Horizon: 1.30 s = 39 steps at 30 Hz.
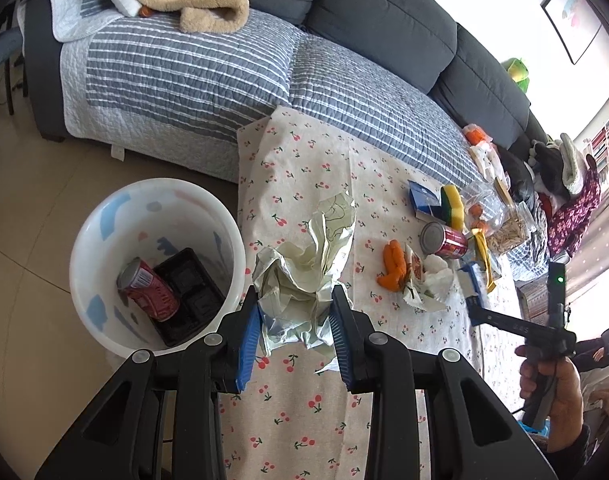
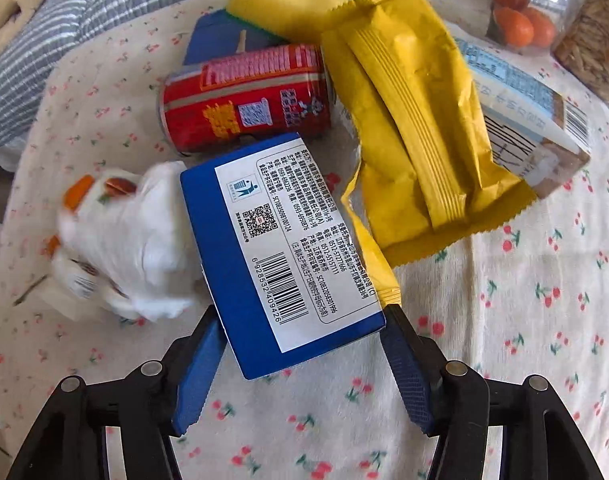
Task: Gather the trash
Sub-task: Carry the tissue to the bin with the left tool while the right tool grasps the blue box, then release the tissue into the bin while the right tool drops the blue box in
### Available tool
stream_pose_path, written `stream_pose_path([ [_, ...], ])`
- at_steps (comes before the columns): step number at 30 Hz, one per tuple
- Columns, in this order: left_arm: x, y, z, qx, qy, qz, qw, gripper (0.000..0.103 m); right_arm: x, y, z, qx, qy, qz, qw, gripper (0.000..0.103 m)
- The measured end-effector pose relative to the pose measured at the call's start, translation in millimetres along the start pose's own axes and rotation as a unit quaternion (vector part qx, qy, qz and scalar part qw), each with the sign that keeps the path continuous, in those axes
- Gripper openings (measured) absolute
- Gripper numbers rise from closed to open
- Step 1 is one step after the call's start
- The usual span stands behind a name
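My left gripper (image 1: 295, 300) is shut on a crumpled wad of pale printed paper (image 1: 304, 264), held over the table's left edge beside a white bin (image 1: 156, 182). The bin holds a red can (image 1: 148, 290) and a black plastic tray (image 1: 192, 292). My right gripper (image 2: 304, 316) is shut on a blue box with a white barcode label (image 2: 276, 240), both pads against its sides, pointing steeply down at the cherry-print tablecloth (image 2: 524, 320). In the left wrist view the right gripper (image 1: 472, 292) hovers at the table's right side, held by a hand (image 1: 560, 392).
A red can (image 2: 244, 100), yellow wrapper (image 2: 404, 128), blurred white tissue (image 2: 124, 232), yellow sponge (image 2: 284, 0), a pale carton (image 2: 520, 108) and a second blue box (image 1: 422, 198) lie on the table. Orange peel (image 1: 394, 268) lies nearer centre. A grey sofa (image 1: 184, 72) stands behind.
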<state>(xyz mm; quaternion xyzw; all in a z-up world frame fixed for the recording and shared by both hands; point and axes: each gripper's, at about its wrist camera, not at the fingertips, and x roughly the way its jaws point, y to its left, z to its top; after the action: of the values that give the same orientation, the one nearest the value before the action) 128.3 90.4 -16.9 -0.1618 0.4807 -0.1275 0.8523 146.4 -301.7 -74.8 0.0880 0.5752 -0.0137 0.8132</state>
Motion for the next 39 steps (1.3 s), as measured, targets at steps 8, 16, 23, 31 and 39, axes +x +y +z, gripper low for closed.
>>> stream_pose_path([
  [8, -12, 8, -3, -0.009, -0.010, 0.001, 0.9999, 0.035, -45, -1, -34, -0.002, -0.033, 0.031, 0.999, 0.067],
  [16, -25, 23, -6, -0.022, -0.024, 0.007, 0.9994, 0.035, -81, 0, -55, -0.002, -0.071, 0.063, 0.995, 0.067],
  [23, -33, 39, -10, -0.039, -0.035, 0.017, 0.9985, 0.035, -91, 16, -57, -0.009, -0.081, 0.115, 0.990, 0.067],
  [31, -28, 73, -2, -0.063, -0.046, 0.063, 0.9950, 0.035, -84, 44, -44, -0.020, -0.074, 0.137, 0.988, 0.067],
  [39, -7, 107, 10, -0.087, -0.043, 0.110, 0.9892, 0.056, -71, 66, -36, -0.032, -0.064, 0.141, 0.987, 0.067],
])
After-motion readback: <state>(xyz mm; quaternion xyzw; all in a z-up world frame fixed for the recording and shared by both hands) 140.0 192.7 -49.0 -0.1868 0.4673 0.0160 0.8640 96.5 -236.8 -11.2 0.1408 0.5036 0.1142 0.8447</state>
